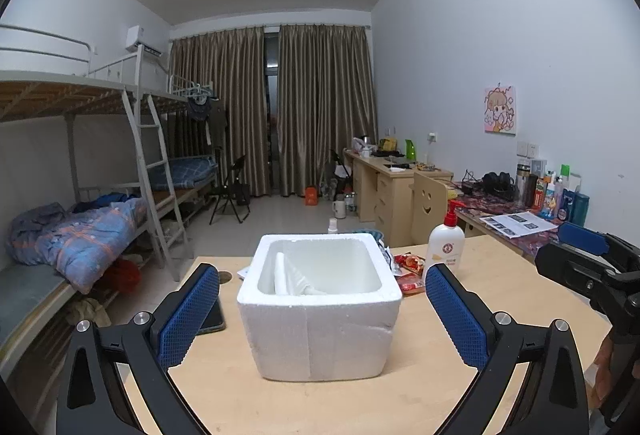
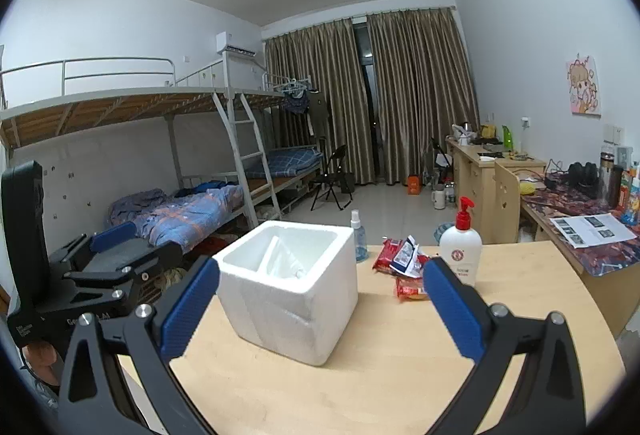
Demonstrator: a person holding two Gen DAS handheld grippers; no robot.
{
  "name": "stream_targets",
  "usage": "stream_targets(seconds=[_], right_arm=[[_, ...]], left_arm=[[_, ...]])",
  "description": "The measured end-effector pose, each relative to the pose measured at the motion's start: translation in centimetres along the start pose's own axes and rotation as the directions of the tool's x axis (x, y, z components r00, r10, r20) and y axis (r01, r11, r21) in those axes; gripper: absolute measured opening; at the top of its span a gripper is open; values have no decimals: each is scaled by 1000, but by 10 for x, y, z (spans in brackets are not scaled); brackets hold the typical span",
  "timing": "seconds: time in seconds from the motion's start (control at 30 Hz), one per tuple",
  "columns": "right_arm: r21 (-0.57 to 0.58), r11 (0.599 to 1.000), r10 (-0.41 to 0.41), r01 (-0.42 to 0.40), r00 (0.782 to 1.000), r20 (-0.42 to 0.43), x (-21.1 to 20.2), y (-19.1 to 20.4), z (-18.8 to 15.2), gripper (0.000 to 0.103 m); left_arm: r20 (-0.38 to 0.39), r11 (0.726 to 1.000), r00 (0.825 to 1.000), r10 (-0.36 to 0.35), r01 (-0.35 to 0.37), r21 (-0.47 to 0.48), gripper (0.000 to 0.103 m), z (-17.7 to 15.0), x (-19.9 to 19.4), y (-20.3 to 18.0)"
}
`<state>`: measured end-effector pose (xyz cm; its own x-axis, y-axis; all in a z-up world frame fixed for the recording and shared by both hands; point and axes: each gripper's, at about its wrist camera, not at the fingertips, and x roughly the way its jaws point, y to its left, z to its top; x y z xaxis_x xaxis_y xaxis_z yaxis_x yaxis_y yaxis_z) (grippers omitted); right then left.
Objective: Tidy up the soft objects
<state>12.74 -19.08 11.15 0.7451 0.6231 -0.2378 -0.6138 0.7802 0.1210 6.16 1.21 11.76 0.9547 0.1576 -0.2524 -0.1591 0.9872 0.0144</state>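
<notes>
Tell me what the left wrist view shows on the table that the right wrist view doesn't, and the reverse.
Only the left wrist view shows a dark phone lying left of the foam box. Only the right wrist view shows the small spray bottle whole, standing behind the box; the left view catches just its top. Both show the open white box, the red snack packets, the pump bottle, and both grippers open and empty.

The left gripper (image 1: 322, 309) and the right gripper (image 2: 320, 305) have black angular frames with silver round screws. Their fingers (image 1: 188, 315) carry blue pads with a fine grid texture.
</notes>
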Motion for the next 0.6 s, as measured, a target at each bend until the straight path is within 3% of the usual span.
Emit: stream_targets(seconds=[0.6], right_arm=[[-33,999,26,-24,998,51,-42,15,-28,103]], left_arm=[[26,1000,999,25,-24,-7,103,-24,-43,-5]])
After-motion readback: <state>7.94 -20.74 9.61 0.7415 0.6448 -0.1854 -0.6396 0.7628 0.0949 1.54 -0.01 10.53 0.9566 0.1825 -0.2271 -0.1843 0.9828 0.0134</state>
